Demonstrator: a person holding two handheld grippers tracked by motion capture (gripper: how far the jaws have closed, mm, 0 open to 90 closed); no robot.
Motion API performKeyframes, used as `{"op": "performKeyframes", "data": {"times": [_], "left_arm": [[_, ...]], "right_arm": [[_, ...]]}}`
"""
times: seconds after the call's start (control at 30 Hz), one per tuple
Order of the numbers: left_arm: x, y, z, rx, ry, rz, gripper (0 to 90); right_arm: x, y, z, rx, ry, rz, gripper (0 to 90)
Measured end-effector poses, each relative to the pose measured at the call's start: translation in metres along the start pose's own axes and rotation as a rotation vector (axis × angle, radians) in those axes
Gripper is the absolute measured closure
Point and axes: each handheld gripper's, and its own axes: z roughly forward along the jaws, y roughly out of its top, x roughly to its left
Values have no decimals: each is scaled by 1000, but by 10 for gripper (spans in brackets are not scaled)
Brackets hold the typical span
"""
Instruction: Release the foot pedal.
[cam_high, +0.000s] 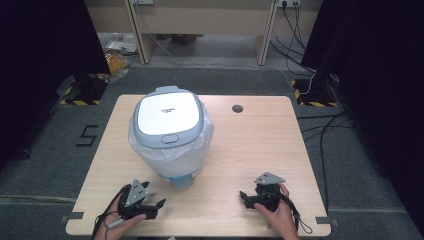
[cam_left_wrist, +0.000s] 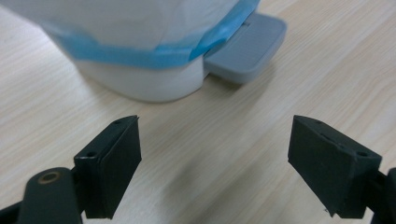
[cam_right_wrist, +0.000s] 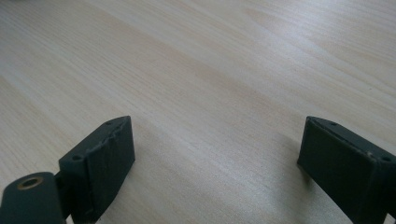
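Wooden table (cam_high: 260, 150) bears lidded bin (cam_high: 169, 135); both hand-held grippers gape wide, empty.

Pedal bin (cam_high: 170, 135): on table (cam_high: 260, 150), left of centre. Left gripper (cam_high: 150, 206) before the bin; right gripper (cam_high: 245, 197) before it, to its right.

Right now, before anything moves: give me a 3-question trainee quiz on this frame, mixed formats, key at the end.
1. True or false: the lid of the pedal bin is shut.
2. Multiple choice: the grey pedal sticks out toward A) the far edge of the table, B) the person's edge, C) the cable hole.
3. Fill in: the left gripper and right gripper both have jaws that are ____, holding nothing.

Key: 1 true; 2 B; 3 open.
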Motion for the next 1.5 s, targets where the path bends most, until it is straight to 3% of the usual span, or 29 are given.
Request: {"op": "performKeyframes", "data": {"times": [0.3, 0.53, 0.63, 1.5], "left_arm": [[9, -13, 6, 62, 13, -32, 170], [12, -16, 6, 62, 2, -69, 154], [15, -16, 7, 76, -12, -114, 148], [15, -16, 7, 76, -12, -113, 140]], "right_arm": [[-1, 0, 0, 4, 4, -2, 106], [-1, 0, 0, 4, 4, -4, 105], [-1, 0, 0, 4, 4, -4, 105], [-1, 0, 0, 4, 4, -4, 105]]}}
